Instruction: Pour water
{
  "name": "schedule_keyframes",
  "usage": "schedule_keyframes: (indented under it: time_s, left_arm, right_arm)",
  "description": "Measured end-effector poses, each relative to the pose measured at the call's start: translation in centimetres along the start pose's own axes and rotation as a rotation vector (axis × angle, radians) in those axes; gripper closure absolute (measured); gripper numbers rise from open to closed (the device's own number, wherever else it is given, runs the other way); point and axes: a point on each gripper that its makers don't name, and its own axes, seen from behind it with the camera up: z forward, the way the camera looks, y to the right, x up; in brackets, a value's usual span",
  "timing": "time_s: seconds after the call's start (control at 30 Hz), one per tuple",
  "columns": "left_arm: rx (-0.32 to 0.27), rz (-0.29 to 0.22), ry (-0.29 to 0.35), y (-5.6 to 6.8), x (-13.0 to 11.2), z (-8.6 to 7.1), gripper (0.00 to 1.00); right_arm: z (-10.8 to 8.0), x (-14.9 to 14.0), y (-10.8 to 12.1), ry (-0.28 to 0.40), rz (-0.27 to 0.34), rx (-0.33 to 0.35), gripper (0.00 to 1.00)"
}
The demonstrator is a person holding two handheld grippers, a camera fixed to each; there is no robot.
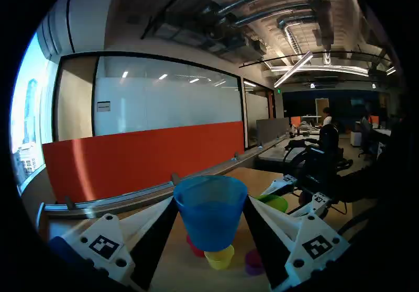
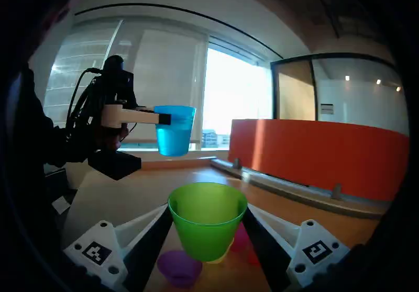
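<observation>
Pinching a blue cup (image 1: 211, 220), the left hand-held gripper (image 1: 209, 200) hovers while the right hand-held gripper (image 2: 207, 209) pinches a green cup (image 2: 207, 224).

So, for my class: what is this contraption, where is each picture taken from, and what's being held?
A person holds two hand grippers, each carrying a camera looking along its jaws. In the left gripper view, the left gripper clamps an upright blue cup. In the right gripper view, the right gripper clamps a green cup; the blue cup shows farther off, held above the wooden table. A purple cup, a pink cup and a yellow cup stand on the table.
</observation>
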Motion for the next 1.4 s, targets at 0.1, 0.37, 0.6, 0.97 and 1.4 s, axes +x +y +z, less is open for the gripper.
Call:
schedule_keyframes:
  time_s: [0.1,0.37,0.6,0.97,1.4]
  left_arm:
    - [-0.001,-0.001,0.000,0.0,0.0,0.0,0.15]
    - [0.001,0.002,0.000,0.0,0.0,0.0,0.15]
    - [-0.003,0.013,0.004,0.0,0.1,0.0,0.15]
    - [-0.001,0.032,0.012,-0.1,-0.1,0.0,0.15]
    - [-0.012,0.093,0.030,0.4,0.2,0.1,0.15]
  right_arm:
    - [0.1,0.0,-0.1,0.001,-0.004,0.003,0.09]
    - [0.2,0.1,-0.3,0.001,0.005,0.015,0.09]
    - [0.3,-0.2,-0.7,-0.009,0.007,0.029,0.09]
    - [0.8,-0.3,-1.5,-0.022,0.013,0.051,0.09]
    - [1.2,-1.2,-2.7,-0.043,0.027,0.090,0.09]
